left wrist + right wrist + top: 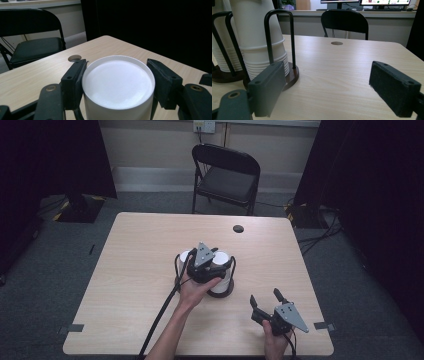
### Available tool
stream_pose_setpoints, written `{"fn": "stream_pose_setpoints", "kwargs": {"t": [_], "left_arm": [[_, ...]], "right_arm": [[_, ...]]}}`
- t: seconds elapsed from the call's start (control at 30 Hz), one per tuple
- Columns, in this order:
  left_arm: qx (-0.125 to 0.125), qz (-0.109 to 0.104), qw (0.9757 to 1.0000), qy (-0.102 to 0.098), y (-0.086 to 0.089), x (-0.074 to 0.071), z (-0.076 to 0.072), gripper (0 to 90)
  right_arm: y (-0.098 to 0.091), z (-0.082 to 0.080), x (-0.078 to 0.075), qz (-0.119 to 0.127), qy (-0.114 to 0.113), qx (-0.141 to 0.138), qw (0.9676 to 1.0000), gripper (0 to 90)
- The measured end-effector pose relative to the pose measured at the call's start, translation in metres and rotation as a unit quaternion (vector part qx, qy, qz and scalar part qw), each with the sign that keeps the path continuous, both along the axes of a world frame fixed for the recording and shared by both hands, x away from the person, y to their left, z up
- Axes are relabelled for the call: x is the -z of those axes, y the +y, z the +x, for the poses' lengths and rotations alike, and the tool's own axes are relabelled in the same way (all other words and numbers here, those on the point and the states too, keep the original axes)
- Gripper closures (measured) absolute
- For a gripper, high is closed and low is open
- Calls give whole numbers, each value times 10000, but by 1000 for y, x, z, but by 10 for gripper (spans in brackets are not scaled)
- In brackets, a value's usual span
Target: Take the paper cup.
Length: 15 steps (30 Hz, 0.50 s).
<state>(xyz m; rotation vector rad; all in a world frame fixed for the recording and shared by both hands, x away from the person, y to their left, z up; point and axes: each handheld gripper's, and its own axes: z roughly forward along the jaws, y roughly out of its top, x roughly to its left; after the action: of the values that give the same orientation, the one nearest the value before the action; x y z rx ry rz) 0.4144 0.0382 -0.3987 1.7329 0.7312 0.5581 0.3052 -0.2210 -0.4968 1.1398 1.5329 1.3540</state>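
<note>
On the light wooden table (135, 270) stand two round dark-based holders, side by side near the middle, each with black wire hoops around a stack of white paper cups turned upside down. From the high view the two white stack tops show touching or nearly so, the right stack (221, 262) partly covered by the left gripper (204, 261). In the left gripper view its two black jaws press against opposite sides of the topmost cup (117, 85), closed on it just below the flat white bottom that faces upward. From the right gripper view the nearer holder (291, 76) shows two wire hoops and many nested cup rims; the second holder (222, 75) stands just behind it at the left edge.

Nearer the person, at the table's right front, the right gripper (265, 299) hovers well apart from the holders, its two jaws spread wide with nothing between them. One round cable hole (238, 228) sits near the table's far edge, and one black folding chair (225, 175) stands beyond it.
</note>
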Motion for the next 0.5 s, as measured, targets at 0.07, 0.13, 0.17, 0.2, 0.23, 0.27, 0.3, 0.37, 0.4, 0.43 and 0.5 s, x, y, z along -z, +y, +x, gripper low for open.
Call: {"fn": "stream_pose_setpoints", "kwargs": {"t": [0.07, 0.13, 0.17, 0.2, 0.23, 0.27, 0.3, 0.37, 0.4, 0.43, 0.5], "left_arm": [[24, -48, 10000, 3, 1, -2, 1, 348], [32, -59, 10000, 42, 1, -3, 0, 348], [19, -88, 10000, -23, 1, -5, 0, 348], [14, -110, 9999, -3, 2, -6, 0, 348], [14, -110, 9999, -3, 2, -6, 0, 348], [1, -185, 9998, 3, 2, -7, 0, 349], [8, -193, 9998, 0, 3, -7, 0, 349], [-13, -204, 9998, -7, 2, -7, 0, 349], [-13, -204, 9998, -7, 2, -7, 0, 349], [-28, -196, 9998, -37, 2, -7, 0, 349], [-69, -203, 9997, -93, 1, -9, -1, 349]], "right_arm": [[0, 0, 0, 0, 2, 3, 10000, 127], [0, 0, 0, -1, 1, 31, 10000, 127], [0, 0, 0, 8, -2, 35, 10000, 127], [0, 0, 0, 17, -1, 26, 10000, 127], [0, 0, 0, 17, -1, 26, 10000, 127], [0, 0, 0, 10, 2, 26, 10000, 127], [0, 0, 0, 0, -1, 26, 10000, 127], [0, 0, 0, 5, 4, 27, 10000, 127], [0, 0, 0, 5, 4, 27, 10000, 127], [0, 0, 0, 11, 0, 25, 10000, 127], [0, 0, 0, 11, 0, 28, 10000, 127]]}}
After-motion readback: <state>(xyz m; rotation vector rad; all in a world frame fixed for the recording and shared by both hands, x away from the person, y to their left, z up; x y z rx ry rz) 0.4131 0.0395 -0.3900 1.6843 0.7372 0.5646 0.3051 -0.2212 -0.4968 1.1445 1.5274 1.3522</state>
